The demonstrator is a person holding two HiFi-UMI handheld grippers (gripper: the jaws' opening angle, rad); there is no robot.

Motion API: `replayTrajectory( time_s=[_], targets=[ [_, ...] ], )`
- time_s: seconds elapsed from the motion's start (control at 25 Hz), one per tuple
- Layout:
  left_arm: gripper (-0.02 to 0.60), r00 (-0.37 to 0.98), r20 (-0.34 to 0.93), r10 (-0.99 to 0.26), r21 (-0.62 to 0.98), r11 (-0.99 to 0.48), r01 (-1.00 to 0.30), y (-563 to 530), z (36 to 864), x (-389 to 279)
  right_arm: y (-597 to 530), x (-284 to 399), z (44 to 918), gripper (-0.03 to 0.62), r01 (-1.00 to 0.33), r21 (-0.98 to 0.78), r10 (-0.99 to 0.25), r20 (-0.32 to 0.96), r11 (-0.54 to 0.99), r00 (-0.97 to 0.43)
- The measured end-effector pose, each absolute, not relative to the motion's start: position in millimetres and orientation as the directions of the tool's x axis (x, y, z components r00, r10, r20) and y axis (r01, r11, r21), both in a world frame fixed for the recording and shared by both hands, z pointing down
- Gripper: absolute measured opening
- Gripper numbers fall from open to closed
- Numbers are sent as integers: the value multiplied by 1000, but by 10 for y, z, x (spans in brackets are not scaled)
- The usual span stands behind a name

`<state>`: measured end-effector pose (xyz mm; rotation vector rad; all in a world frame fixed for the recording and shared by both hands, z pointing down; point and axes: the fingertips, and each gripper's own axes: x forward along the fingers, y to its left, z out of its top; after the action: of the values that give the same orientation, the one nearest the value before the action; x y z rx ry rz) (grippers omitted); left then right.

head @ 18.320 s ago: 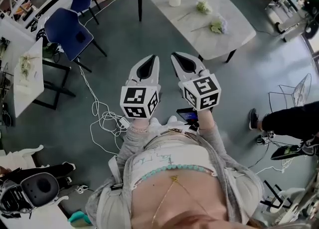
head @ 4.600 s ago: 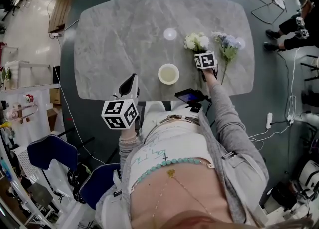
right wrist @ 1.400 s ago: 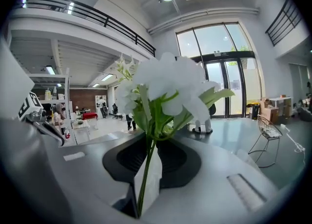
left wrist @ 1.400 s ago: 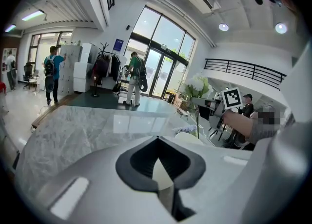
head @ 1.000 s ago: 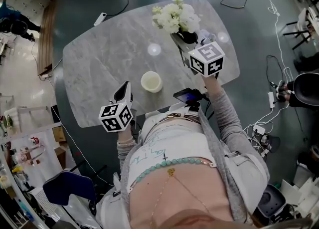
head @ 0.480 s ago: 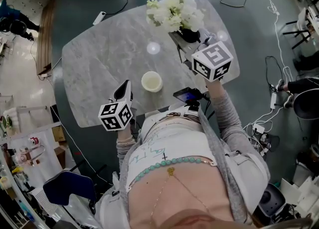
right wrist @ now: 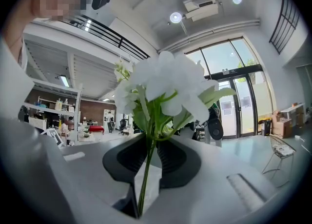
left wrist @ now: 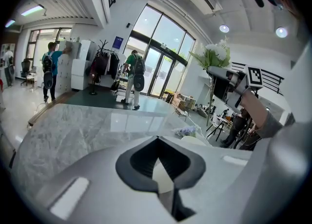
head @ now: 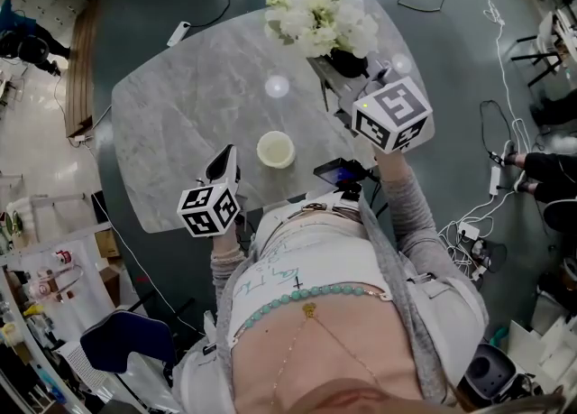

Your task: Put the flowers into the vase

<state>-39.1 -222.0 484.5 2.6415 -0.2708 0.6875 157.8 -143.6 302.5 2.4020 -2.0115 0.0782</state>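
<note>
Head view, upper middle of the frame: my right tongs [head: 347, 65] are raised over the far right part of the marble table [head: 180, 105], holding a bunch of white flowers [head: 322, 17] with the blooms up. Their marker cube [head: 392, 115] sits just below and to the right of the bunch. The cream vase [head: 276, 149] stands upright near the table's near edge, at the centre of the frame. It lies below and to the left of the bunch and well apart from it, and I can see nothing in its mouth.

In the right gripper view my jaws are pinched together on the green stem [right wrist: 146, 179], which runs up between them at the lower centre. The white flowers [right wrist: 165, 86] fill the middle of the frame above my right tongs [right wrist: 148, 142].

My left tongs [head: 225, 161] hover at the table's near edge, at the lower left of the head view, beside the vase but not touching it. In the left gripper view my left tongs [left wrist: 158, 140] have their tips together with nothing between them. Past them a lilac sprig [left wrist: 187, 131] lies on the table [left wrist: 73, 130], and at the upper right of that frame the white flowers [left wrist: 214, 54] are held high.
</note>
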Motion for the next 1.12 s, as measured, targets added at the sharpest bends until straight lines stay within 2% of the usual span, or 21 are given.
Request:
replayTrajectory(
  time_s=[0.64, 1.12],
  targets=[
    [1, 882, 464, -85, 321, -911, -257, -2273, 4781, -274, -1399, 1612, 2997, 86, -981, -30, -981, 35, -193, 192],
    [1, 868, 493, -63, 332, -909, -254, -2266, 4839, -281, -1413, 1619, 3015, 86, -979, -39, -979, 38, -201, 200]
  ],
)
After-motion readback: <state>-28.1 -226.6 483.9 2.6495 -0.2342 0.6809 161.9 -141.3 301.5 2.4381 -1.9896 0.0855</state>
